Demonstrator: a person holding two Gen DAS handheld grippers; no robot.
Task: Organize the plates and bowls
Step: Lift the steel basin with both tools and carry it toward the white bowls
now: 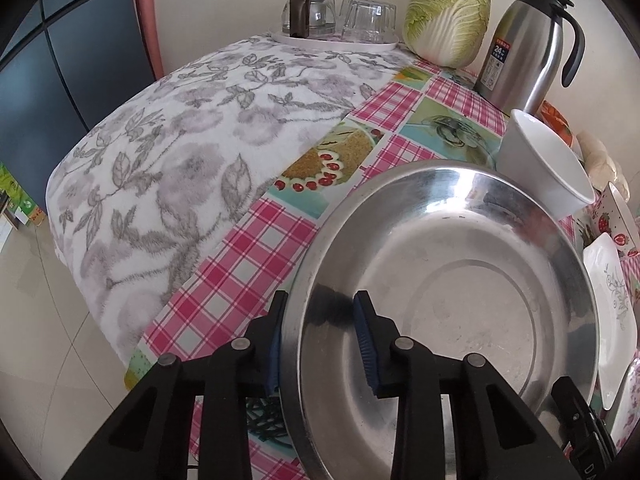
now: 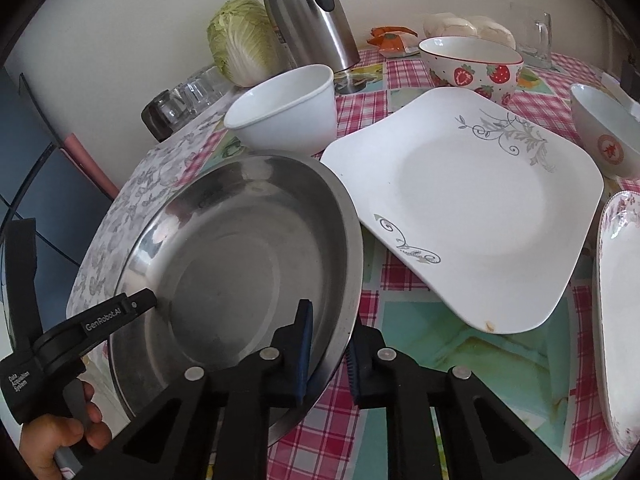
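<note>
A large steel basin [image 1: 460,280] stands on the pink checked tablecloth. My left gripper [image 1: 320,344] straddles its near left rim, one pad outside and one on the inner wall, shut on it. In the right wrist view the basin [image 2: 224,260] fills the left half, and my right gripper [image 2: 328,352] pinches its right rim. A hand [image 2: 52,448] holds the left gripper [image 2: 136,306] at the opposite rim. A plain white bowl [image 2: 288,108] sits just behind the basin. A square white plate [image 2: 464,208] lies to its right with one corner by the basin's rim.
A strawberry bowl [image 2: 472,68], a bowl with a red emblem [image 2: 604,136] and an oval floral plate [image 2: 620,280] lie to the right. A thermos [image 1: 528,44], a cabbage [image 1: 448,16] and a tray of glasses [image 1: 336,40] line the wall. A floral cloth [image 1: 180,140] covers the table's left part.
</note>
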